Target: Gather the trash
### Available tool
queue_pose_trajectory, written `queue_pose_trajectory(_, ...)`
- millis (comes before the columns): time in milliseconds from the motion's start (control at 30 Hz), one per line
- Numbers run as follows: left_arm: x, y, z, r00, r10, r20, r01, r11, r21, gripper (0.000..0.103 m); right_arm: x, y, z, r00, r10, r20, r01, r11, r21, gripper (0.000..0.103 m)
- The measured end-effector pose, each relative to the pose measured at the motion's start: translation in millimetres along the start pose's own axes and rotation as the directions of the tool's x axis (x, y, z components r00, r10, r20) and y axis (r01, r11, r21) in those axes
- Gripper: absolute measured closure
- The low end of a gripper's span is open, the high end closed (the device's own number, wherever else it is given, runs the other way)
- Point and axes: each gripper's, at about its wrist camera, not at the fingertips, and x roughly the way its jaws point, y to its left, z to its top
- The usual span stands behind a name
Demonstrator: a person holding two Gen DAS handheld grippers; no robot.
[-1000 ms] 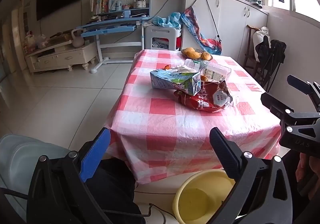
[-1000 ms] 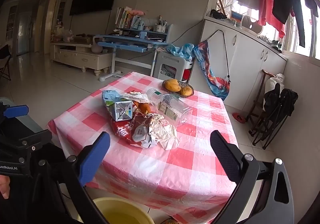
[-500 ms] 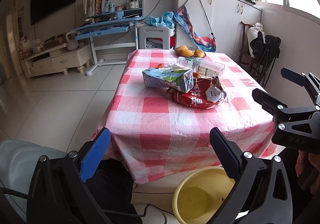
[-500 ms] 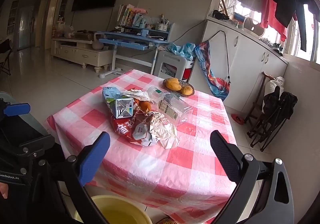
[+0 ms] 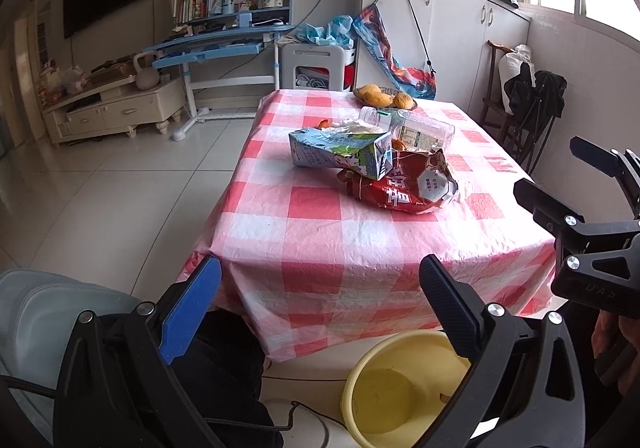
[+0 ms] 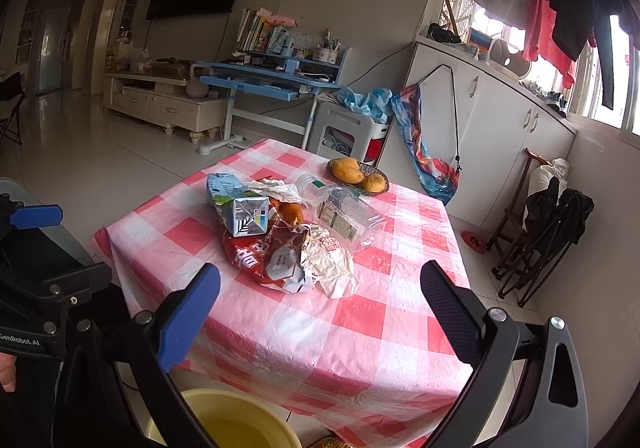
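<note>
Trash lies piled mid-table on the pink checked cloth [image 5: 320,240]: a blue-green milk carton [image 5: 340,152] [image 6: 236,208], a red snack bag [image 5: 400,188] [image 6: 272,256], a clear plastic bottle [image 5: 420,132] [image 6: 348,216], crumpled white paper [image 6: 332,264] and an orange scrap [image 6: 292,210]. A yellow basin [image 5: 400,388] [image 6: 224,424] stands on the floor below the near edge. My left gripper [image 5: 320,300] is open and empty, short of the table. My right gripper [image 6: 320,304] is open and empty, above the table's near corner. Each gripper shows at the other view's side.
A basket of mangoes [image 5: 384,96] [image 6: 356,174] sits at the table's far end. A grey chair back [image 5: 44,308] is at lower left. Folded black chairs [image 6: 548,228] lean by the right wall. White cabinets [image 6: 500,128] and a blue desk [image 6: 272,80] stand behind.
Both grippers have pulled back and risen a little from the table, so more of the yellow basin and the cloth's hanging edge shows. The trash has not moved.
</note>
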Motion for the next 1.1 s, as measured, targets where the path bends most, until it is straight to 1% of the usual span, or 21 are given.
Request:
queue_pose_trajectory(100, -2, 0, 0, 1.000, -0.010, 0.011, 0.010, 1.000, 0.001, 0.007, -1, 1, 1, 1.000, -0.004, -0.002, 0.004, 1.000, -0.010, 0.007)
queue_pose_trajectory(300, -2, 0, 0, 1.000, -0.020, 0.007, 0.020, 1.000, -0.006, 0.007, -2, 6, 2, 1.000, -0.008, -0.001, 0.008, 0.999, -0.040, 0.007)
queue_pose_trajectory(767, 1, 2, -1, 1.000, -0.030, -0.004, 0.030, 0.999, -0.022, 0.007, 0, 11, 0, 1.000, -0.002, -0.013, 0.001, 0.999, -0.050, 0.007)
queue_pose_trajectory(867, 0, 4, -1, 0.999, -0.043, 0.000, 0.043, 0.998, -0.038, 0.007, -2, 8, 2, 1.000, 0.023, -0.018, -0.023, 0.999, -0.023, 0.007)
queue_pose_trajectory(1000, -2, 14, 3, 0.998, -0.063, 0.014, 0.064, 0.993, -0.095, 0.007, -4, 0, 4, 0.997, 0.067, -0.025, -0.066, 0.997, 0.031, 0.007)
queue_pose_trajectory(1100, 1, 18, 6, 0.998, -0.066, 0.015, 0.068, 0.990, -0.122, 0.007, 2, -10, 3, 0.992, 0.112, -0.052, -0.108, 0.992, 0.073, 0.007)
